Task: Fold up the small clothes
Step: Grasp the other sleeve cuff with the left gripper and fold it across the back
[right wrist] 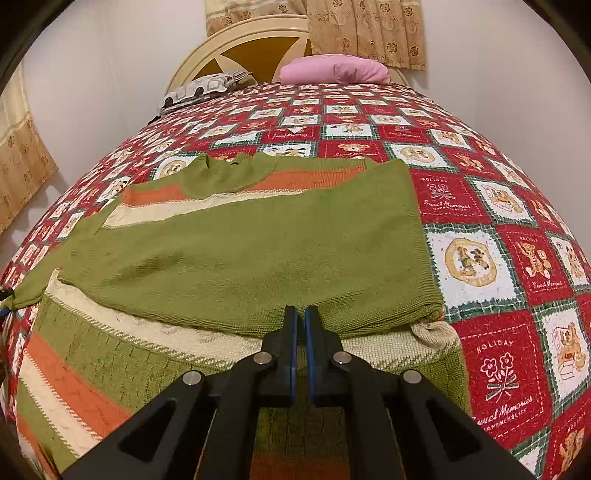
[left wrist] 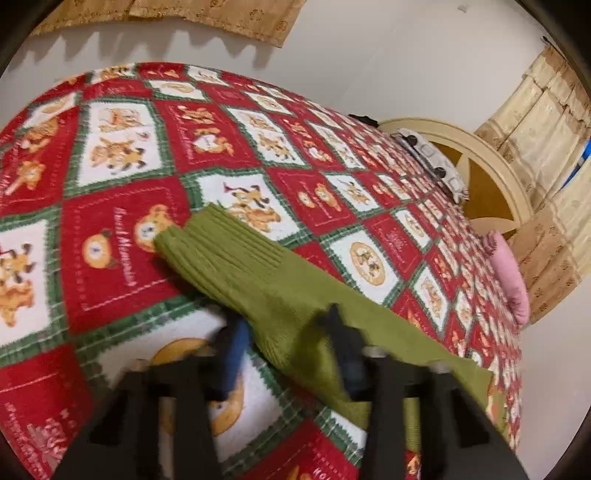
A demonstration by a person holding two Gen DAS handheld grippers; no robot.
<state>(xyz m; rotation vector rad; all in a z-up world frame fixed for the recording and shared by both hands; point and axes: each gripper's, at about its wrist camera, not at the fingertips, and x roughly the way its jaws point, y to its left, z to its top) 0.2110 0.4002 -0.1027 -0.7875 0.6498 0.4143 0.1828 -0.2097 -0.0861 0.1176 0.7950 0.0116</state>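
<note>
- my right gripper (right wrist: pixel 300 314) has its jaws drawn nearly together, only a thin slit between the blue pads, and i see no cloth pinched in that slit; the tips sit right over the folded edge of the sweater (right wrist: pixel 240 251).
- my left gripper (left wrist: pixel 286 328) is blurred; its two fingers straddle the green sleeve (left wrist: pixel 236 258), one on each side of the knit, with a clear gap between them. i cannot tell from this view whether the pads actually press on the cloth.
- the sleeve runs diagonally away from the left fingers, its ribbed cuff lying flat on a red square of the bedspread (left wrist: pixel 122 258).
- in the right wrist view the sweater lies spread across the middle of the bed, its plain green side folded over on top, with the orange, cream and green striped part showing beneath and toward the near left.
- more stripes and the neck opening show at the far edge of the sweater.
- at the far left edge of that view the sleeve tapers off toward the frame border.
- the bedspread is a red, white and green patchwork of bears and lettering and covers the whole bed.
- a pink pillow (right wrist: pixel 332 68) and a patterned grey and white pillow (right wrist: pixel 201 88) lie at the head, against a cream headboard (right wrist: pixel 236 40).
- tan floral curtains (right wrist: pixel 365 29) hang on the white wall behind.
</note>
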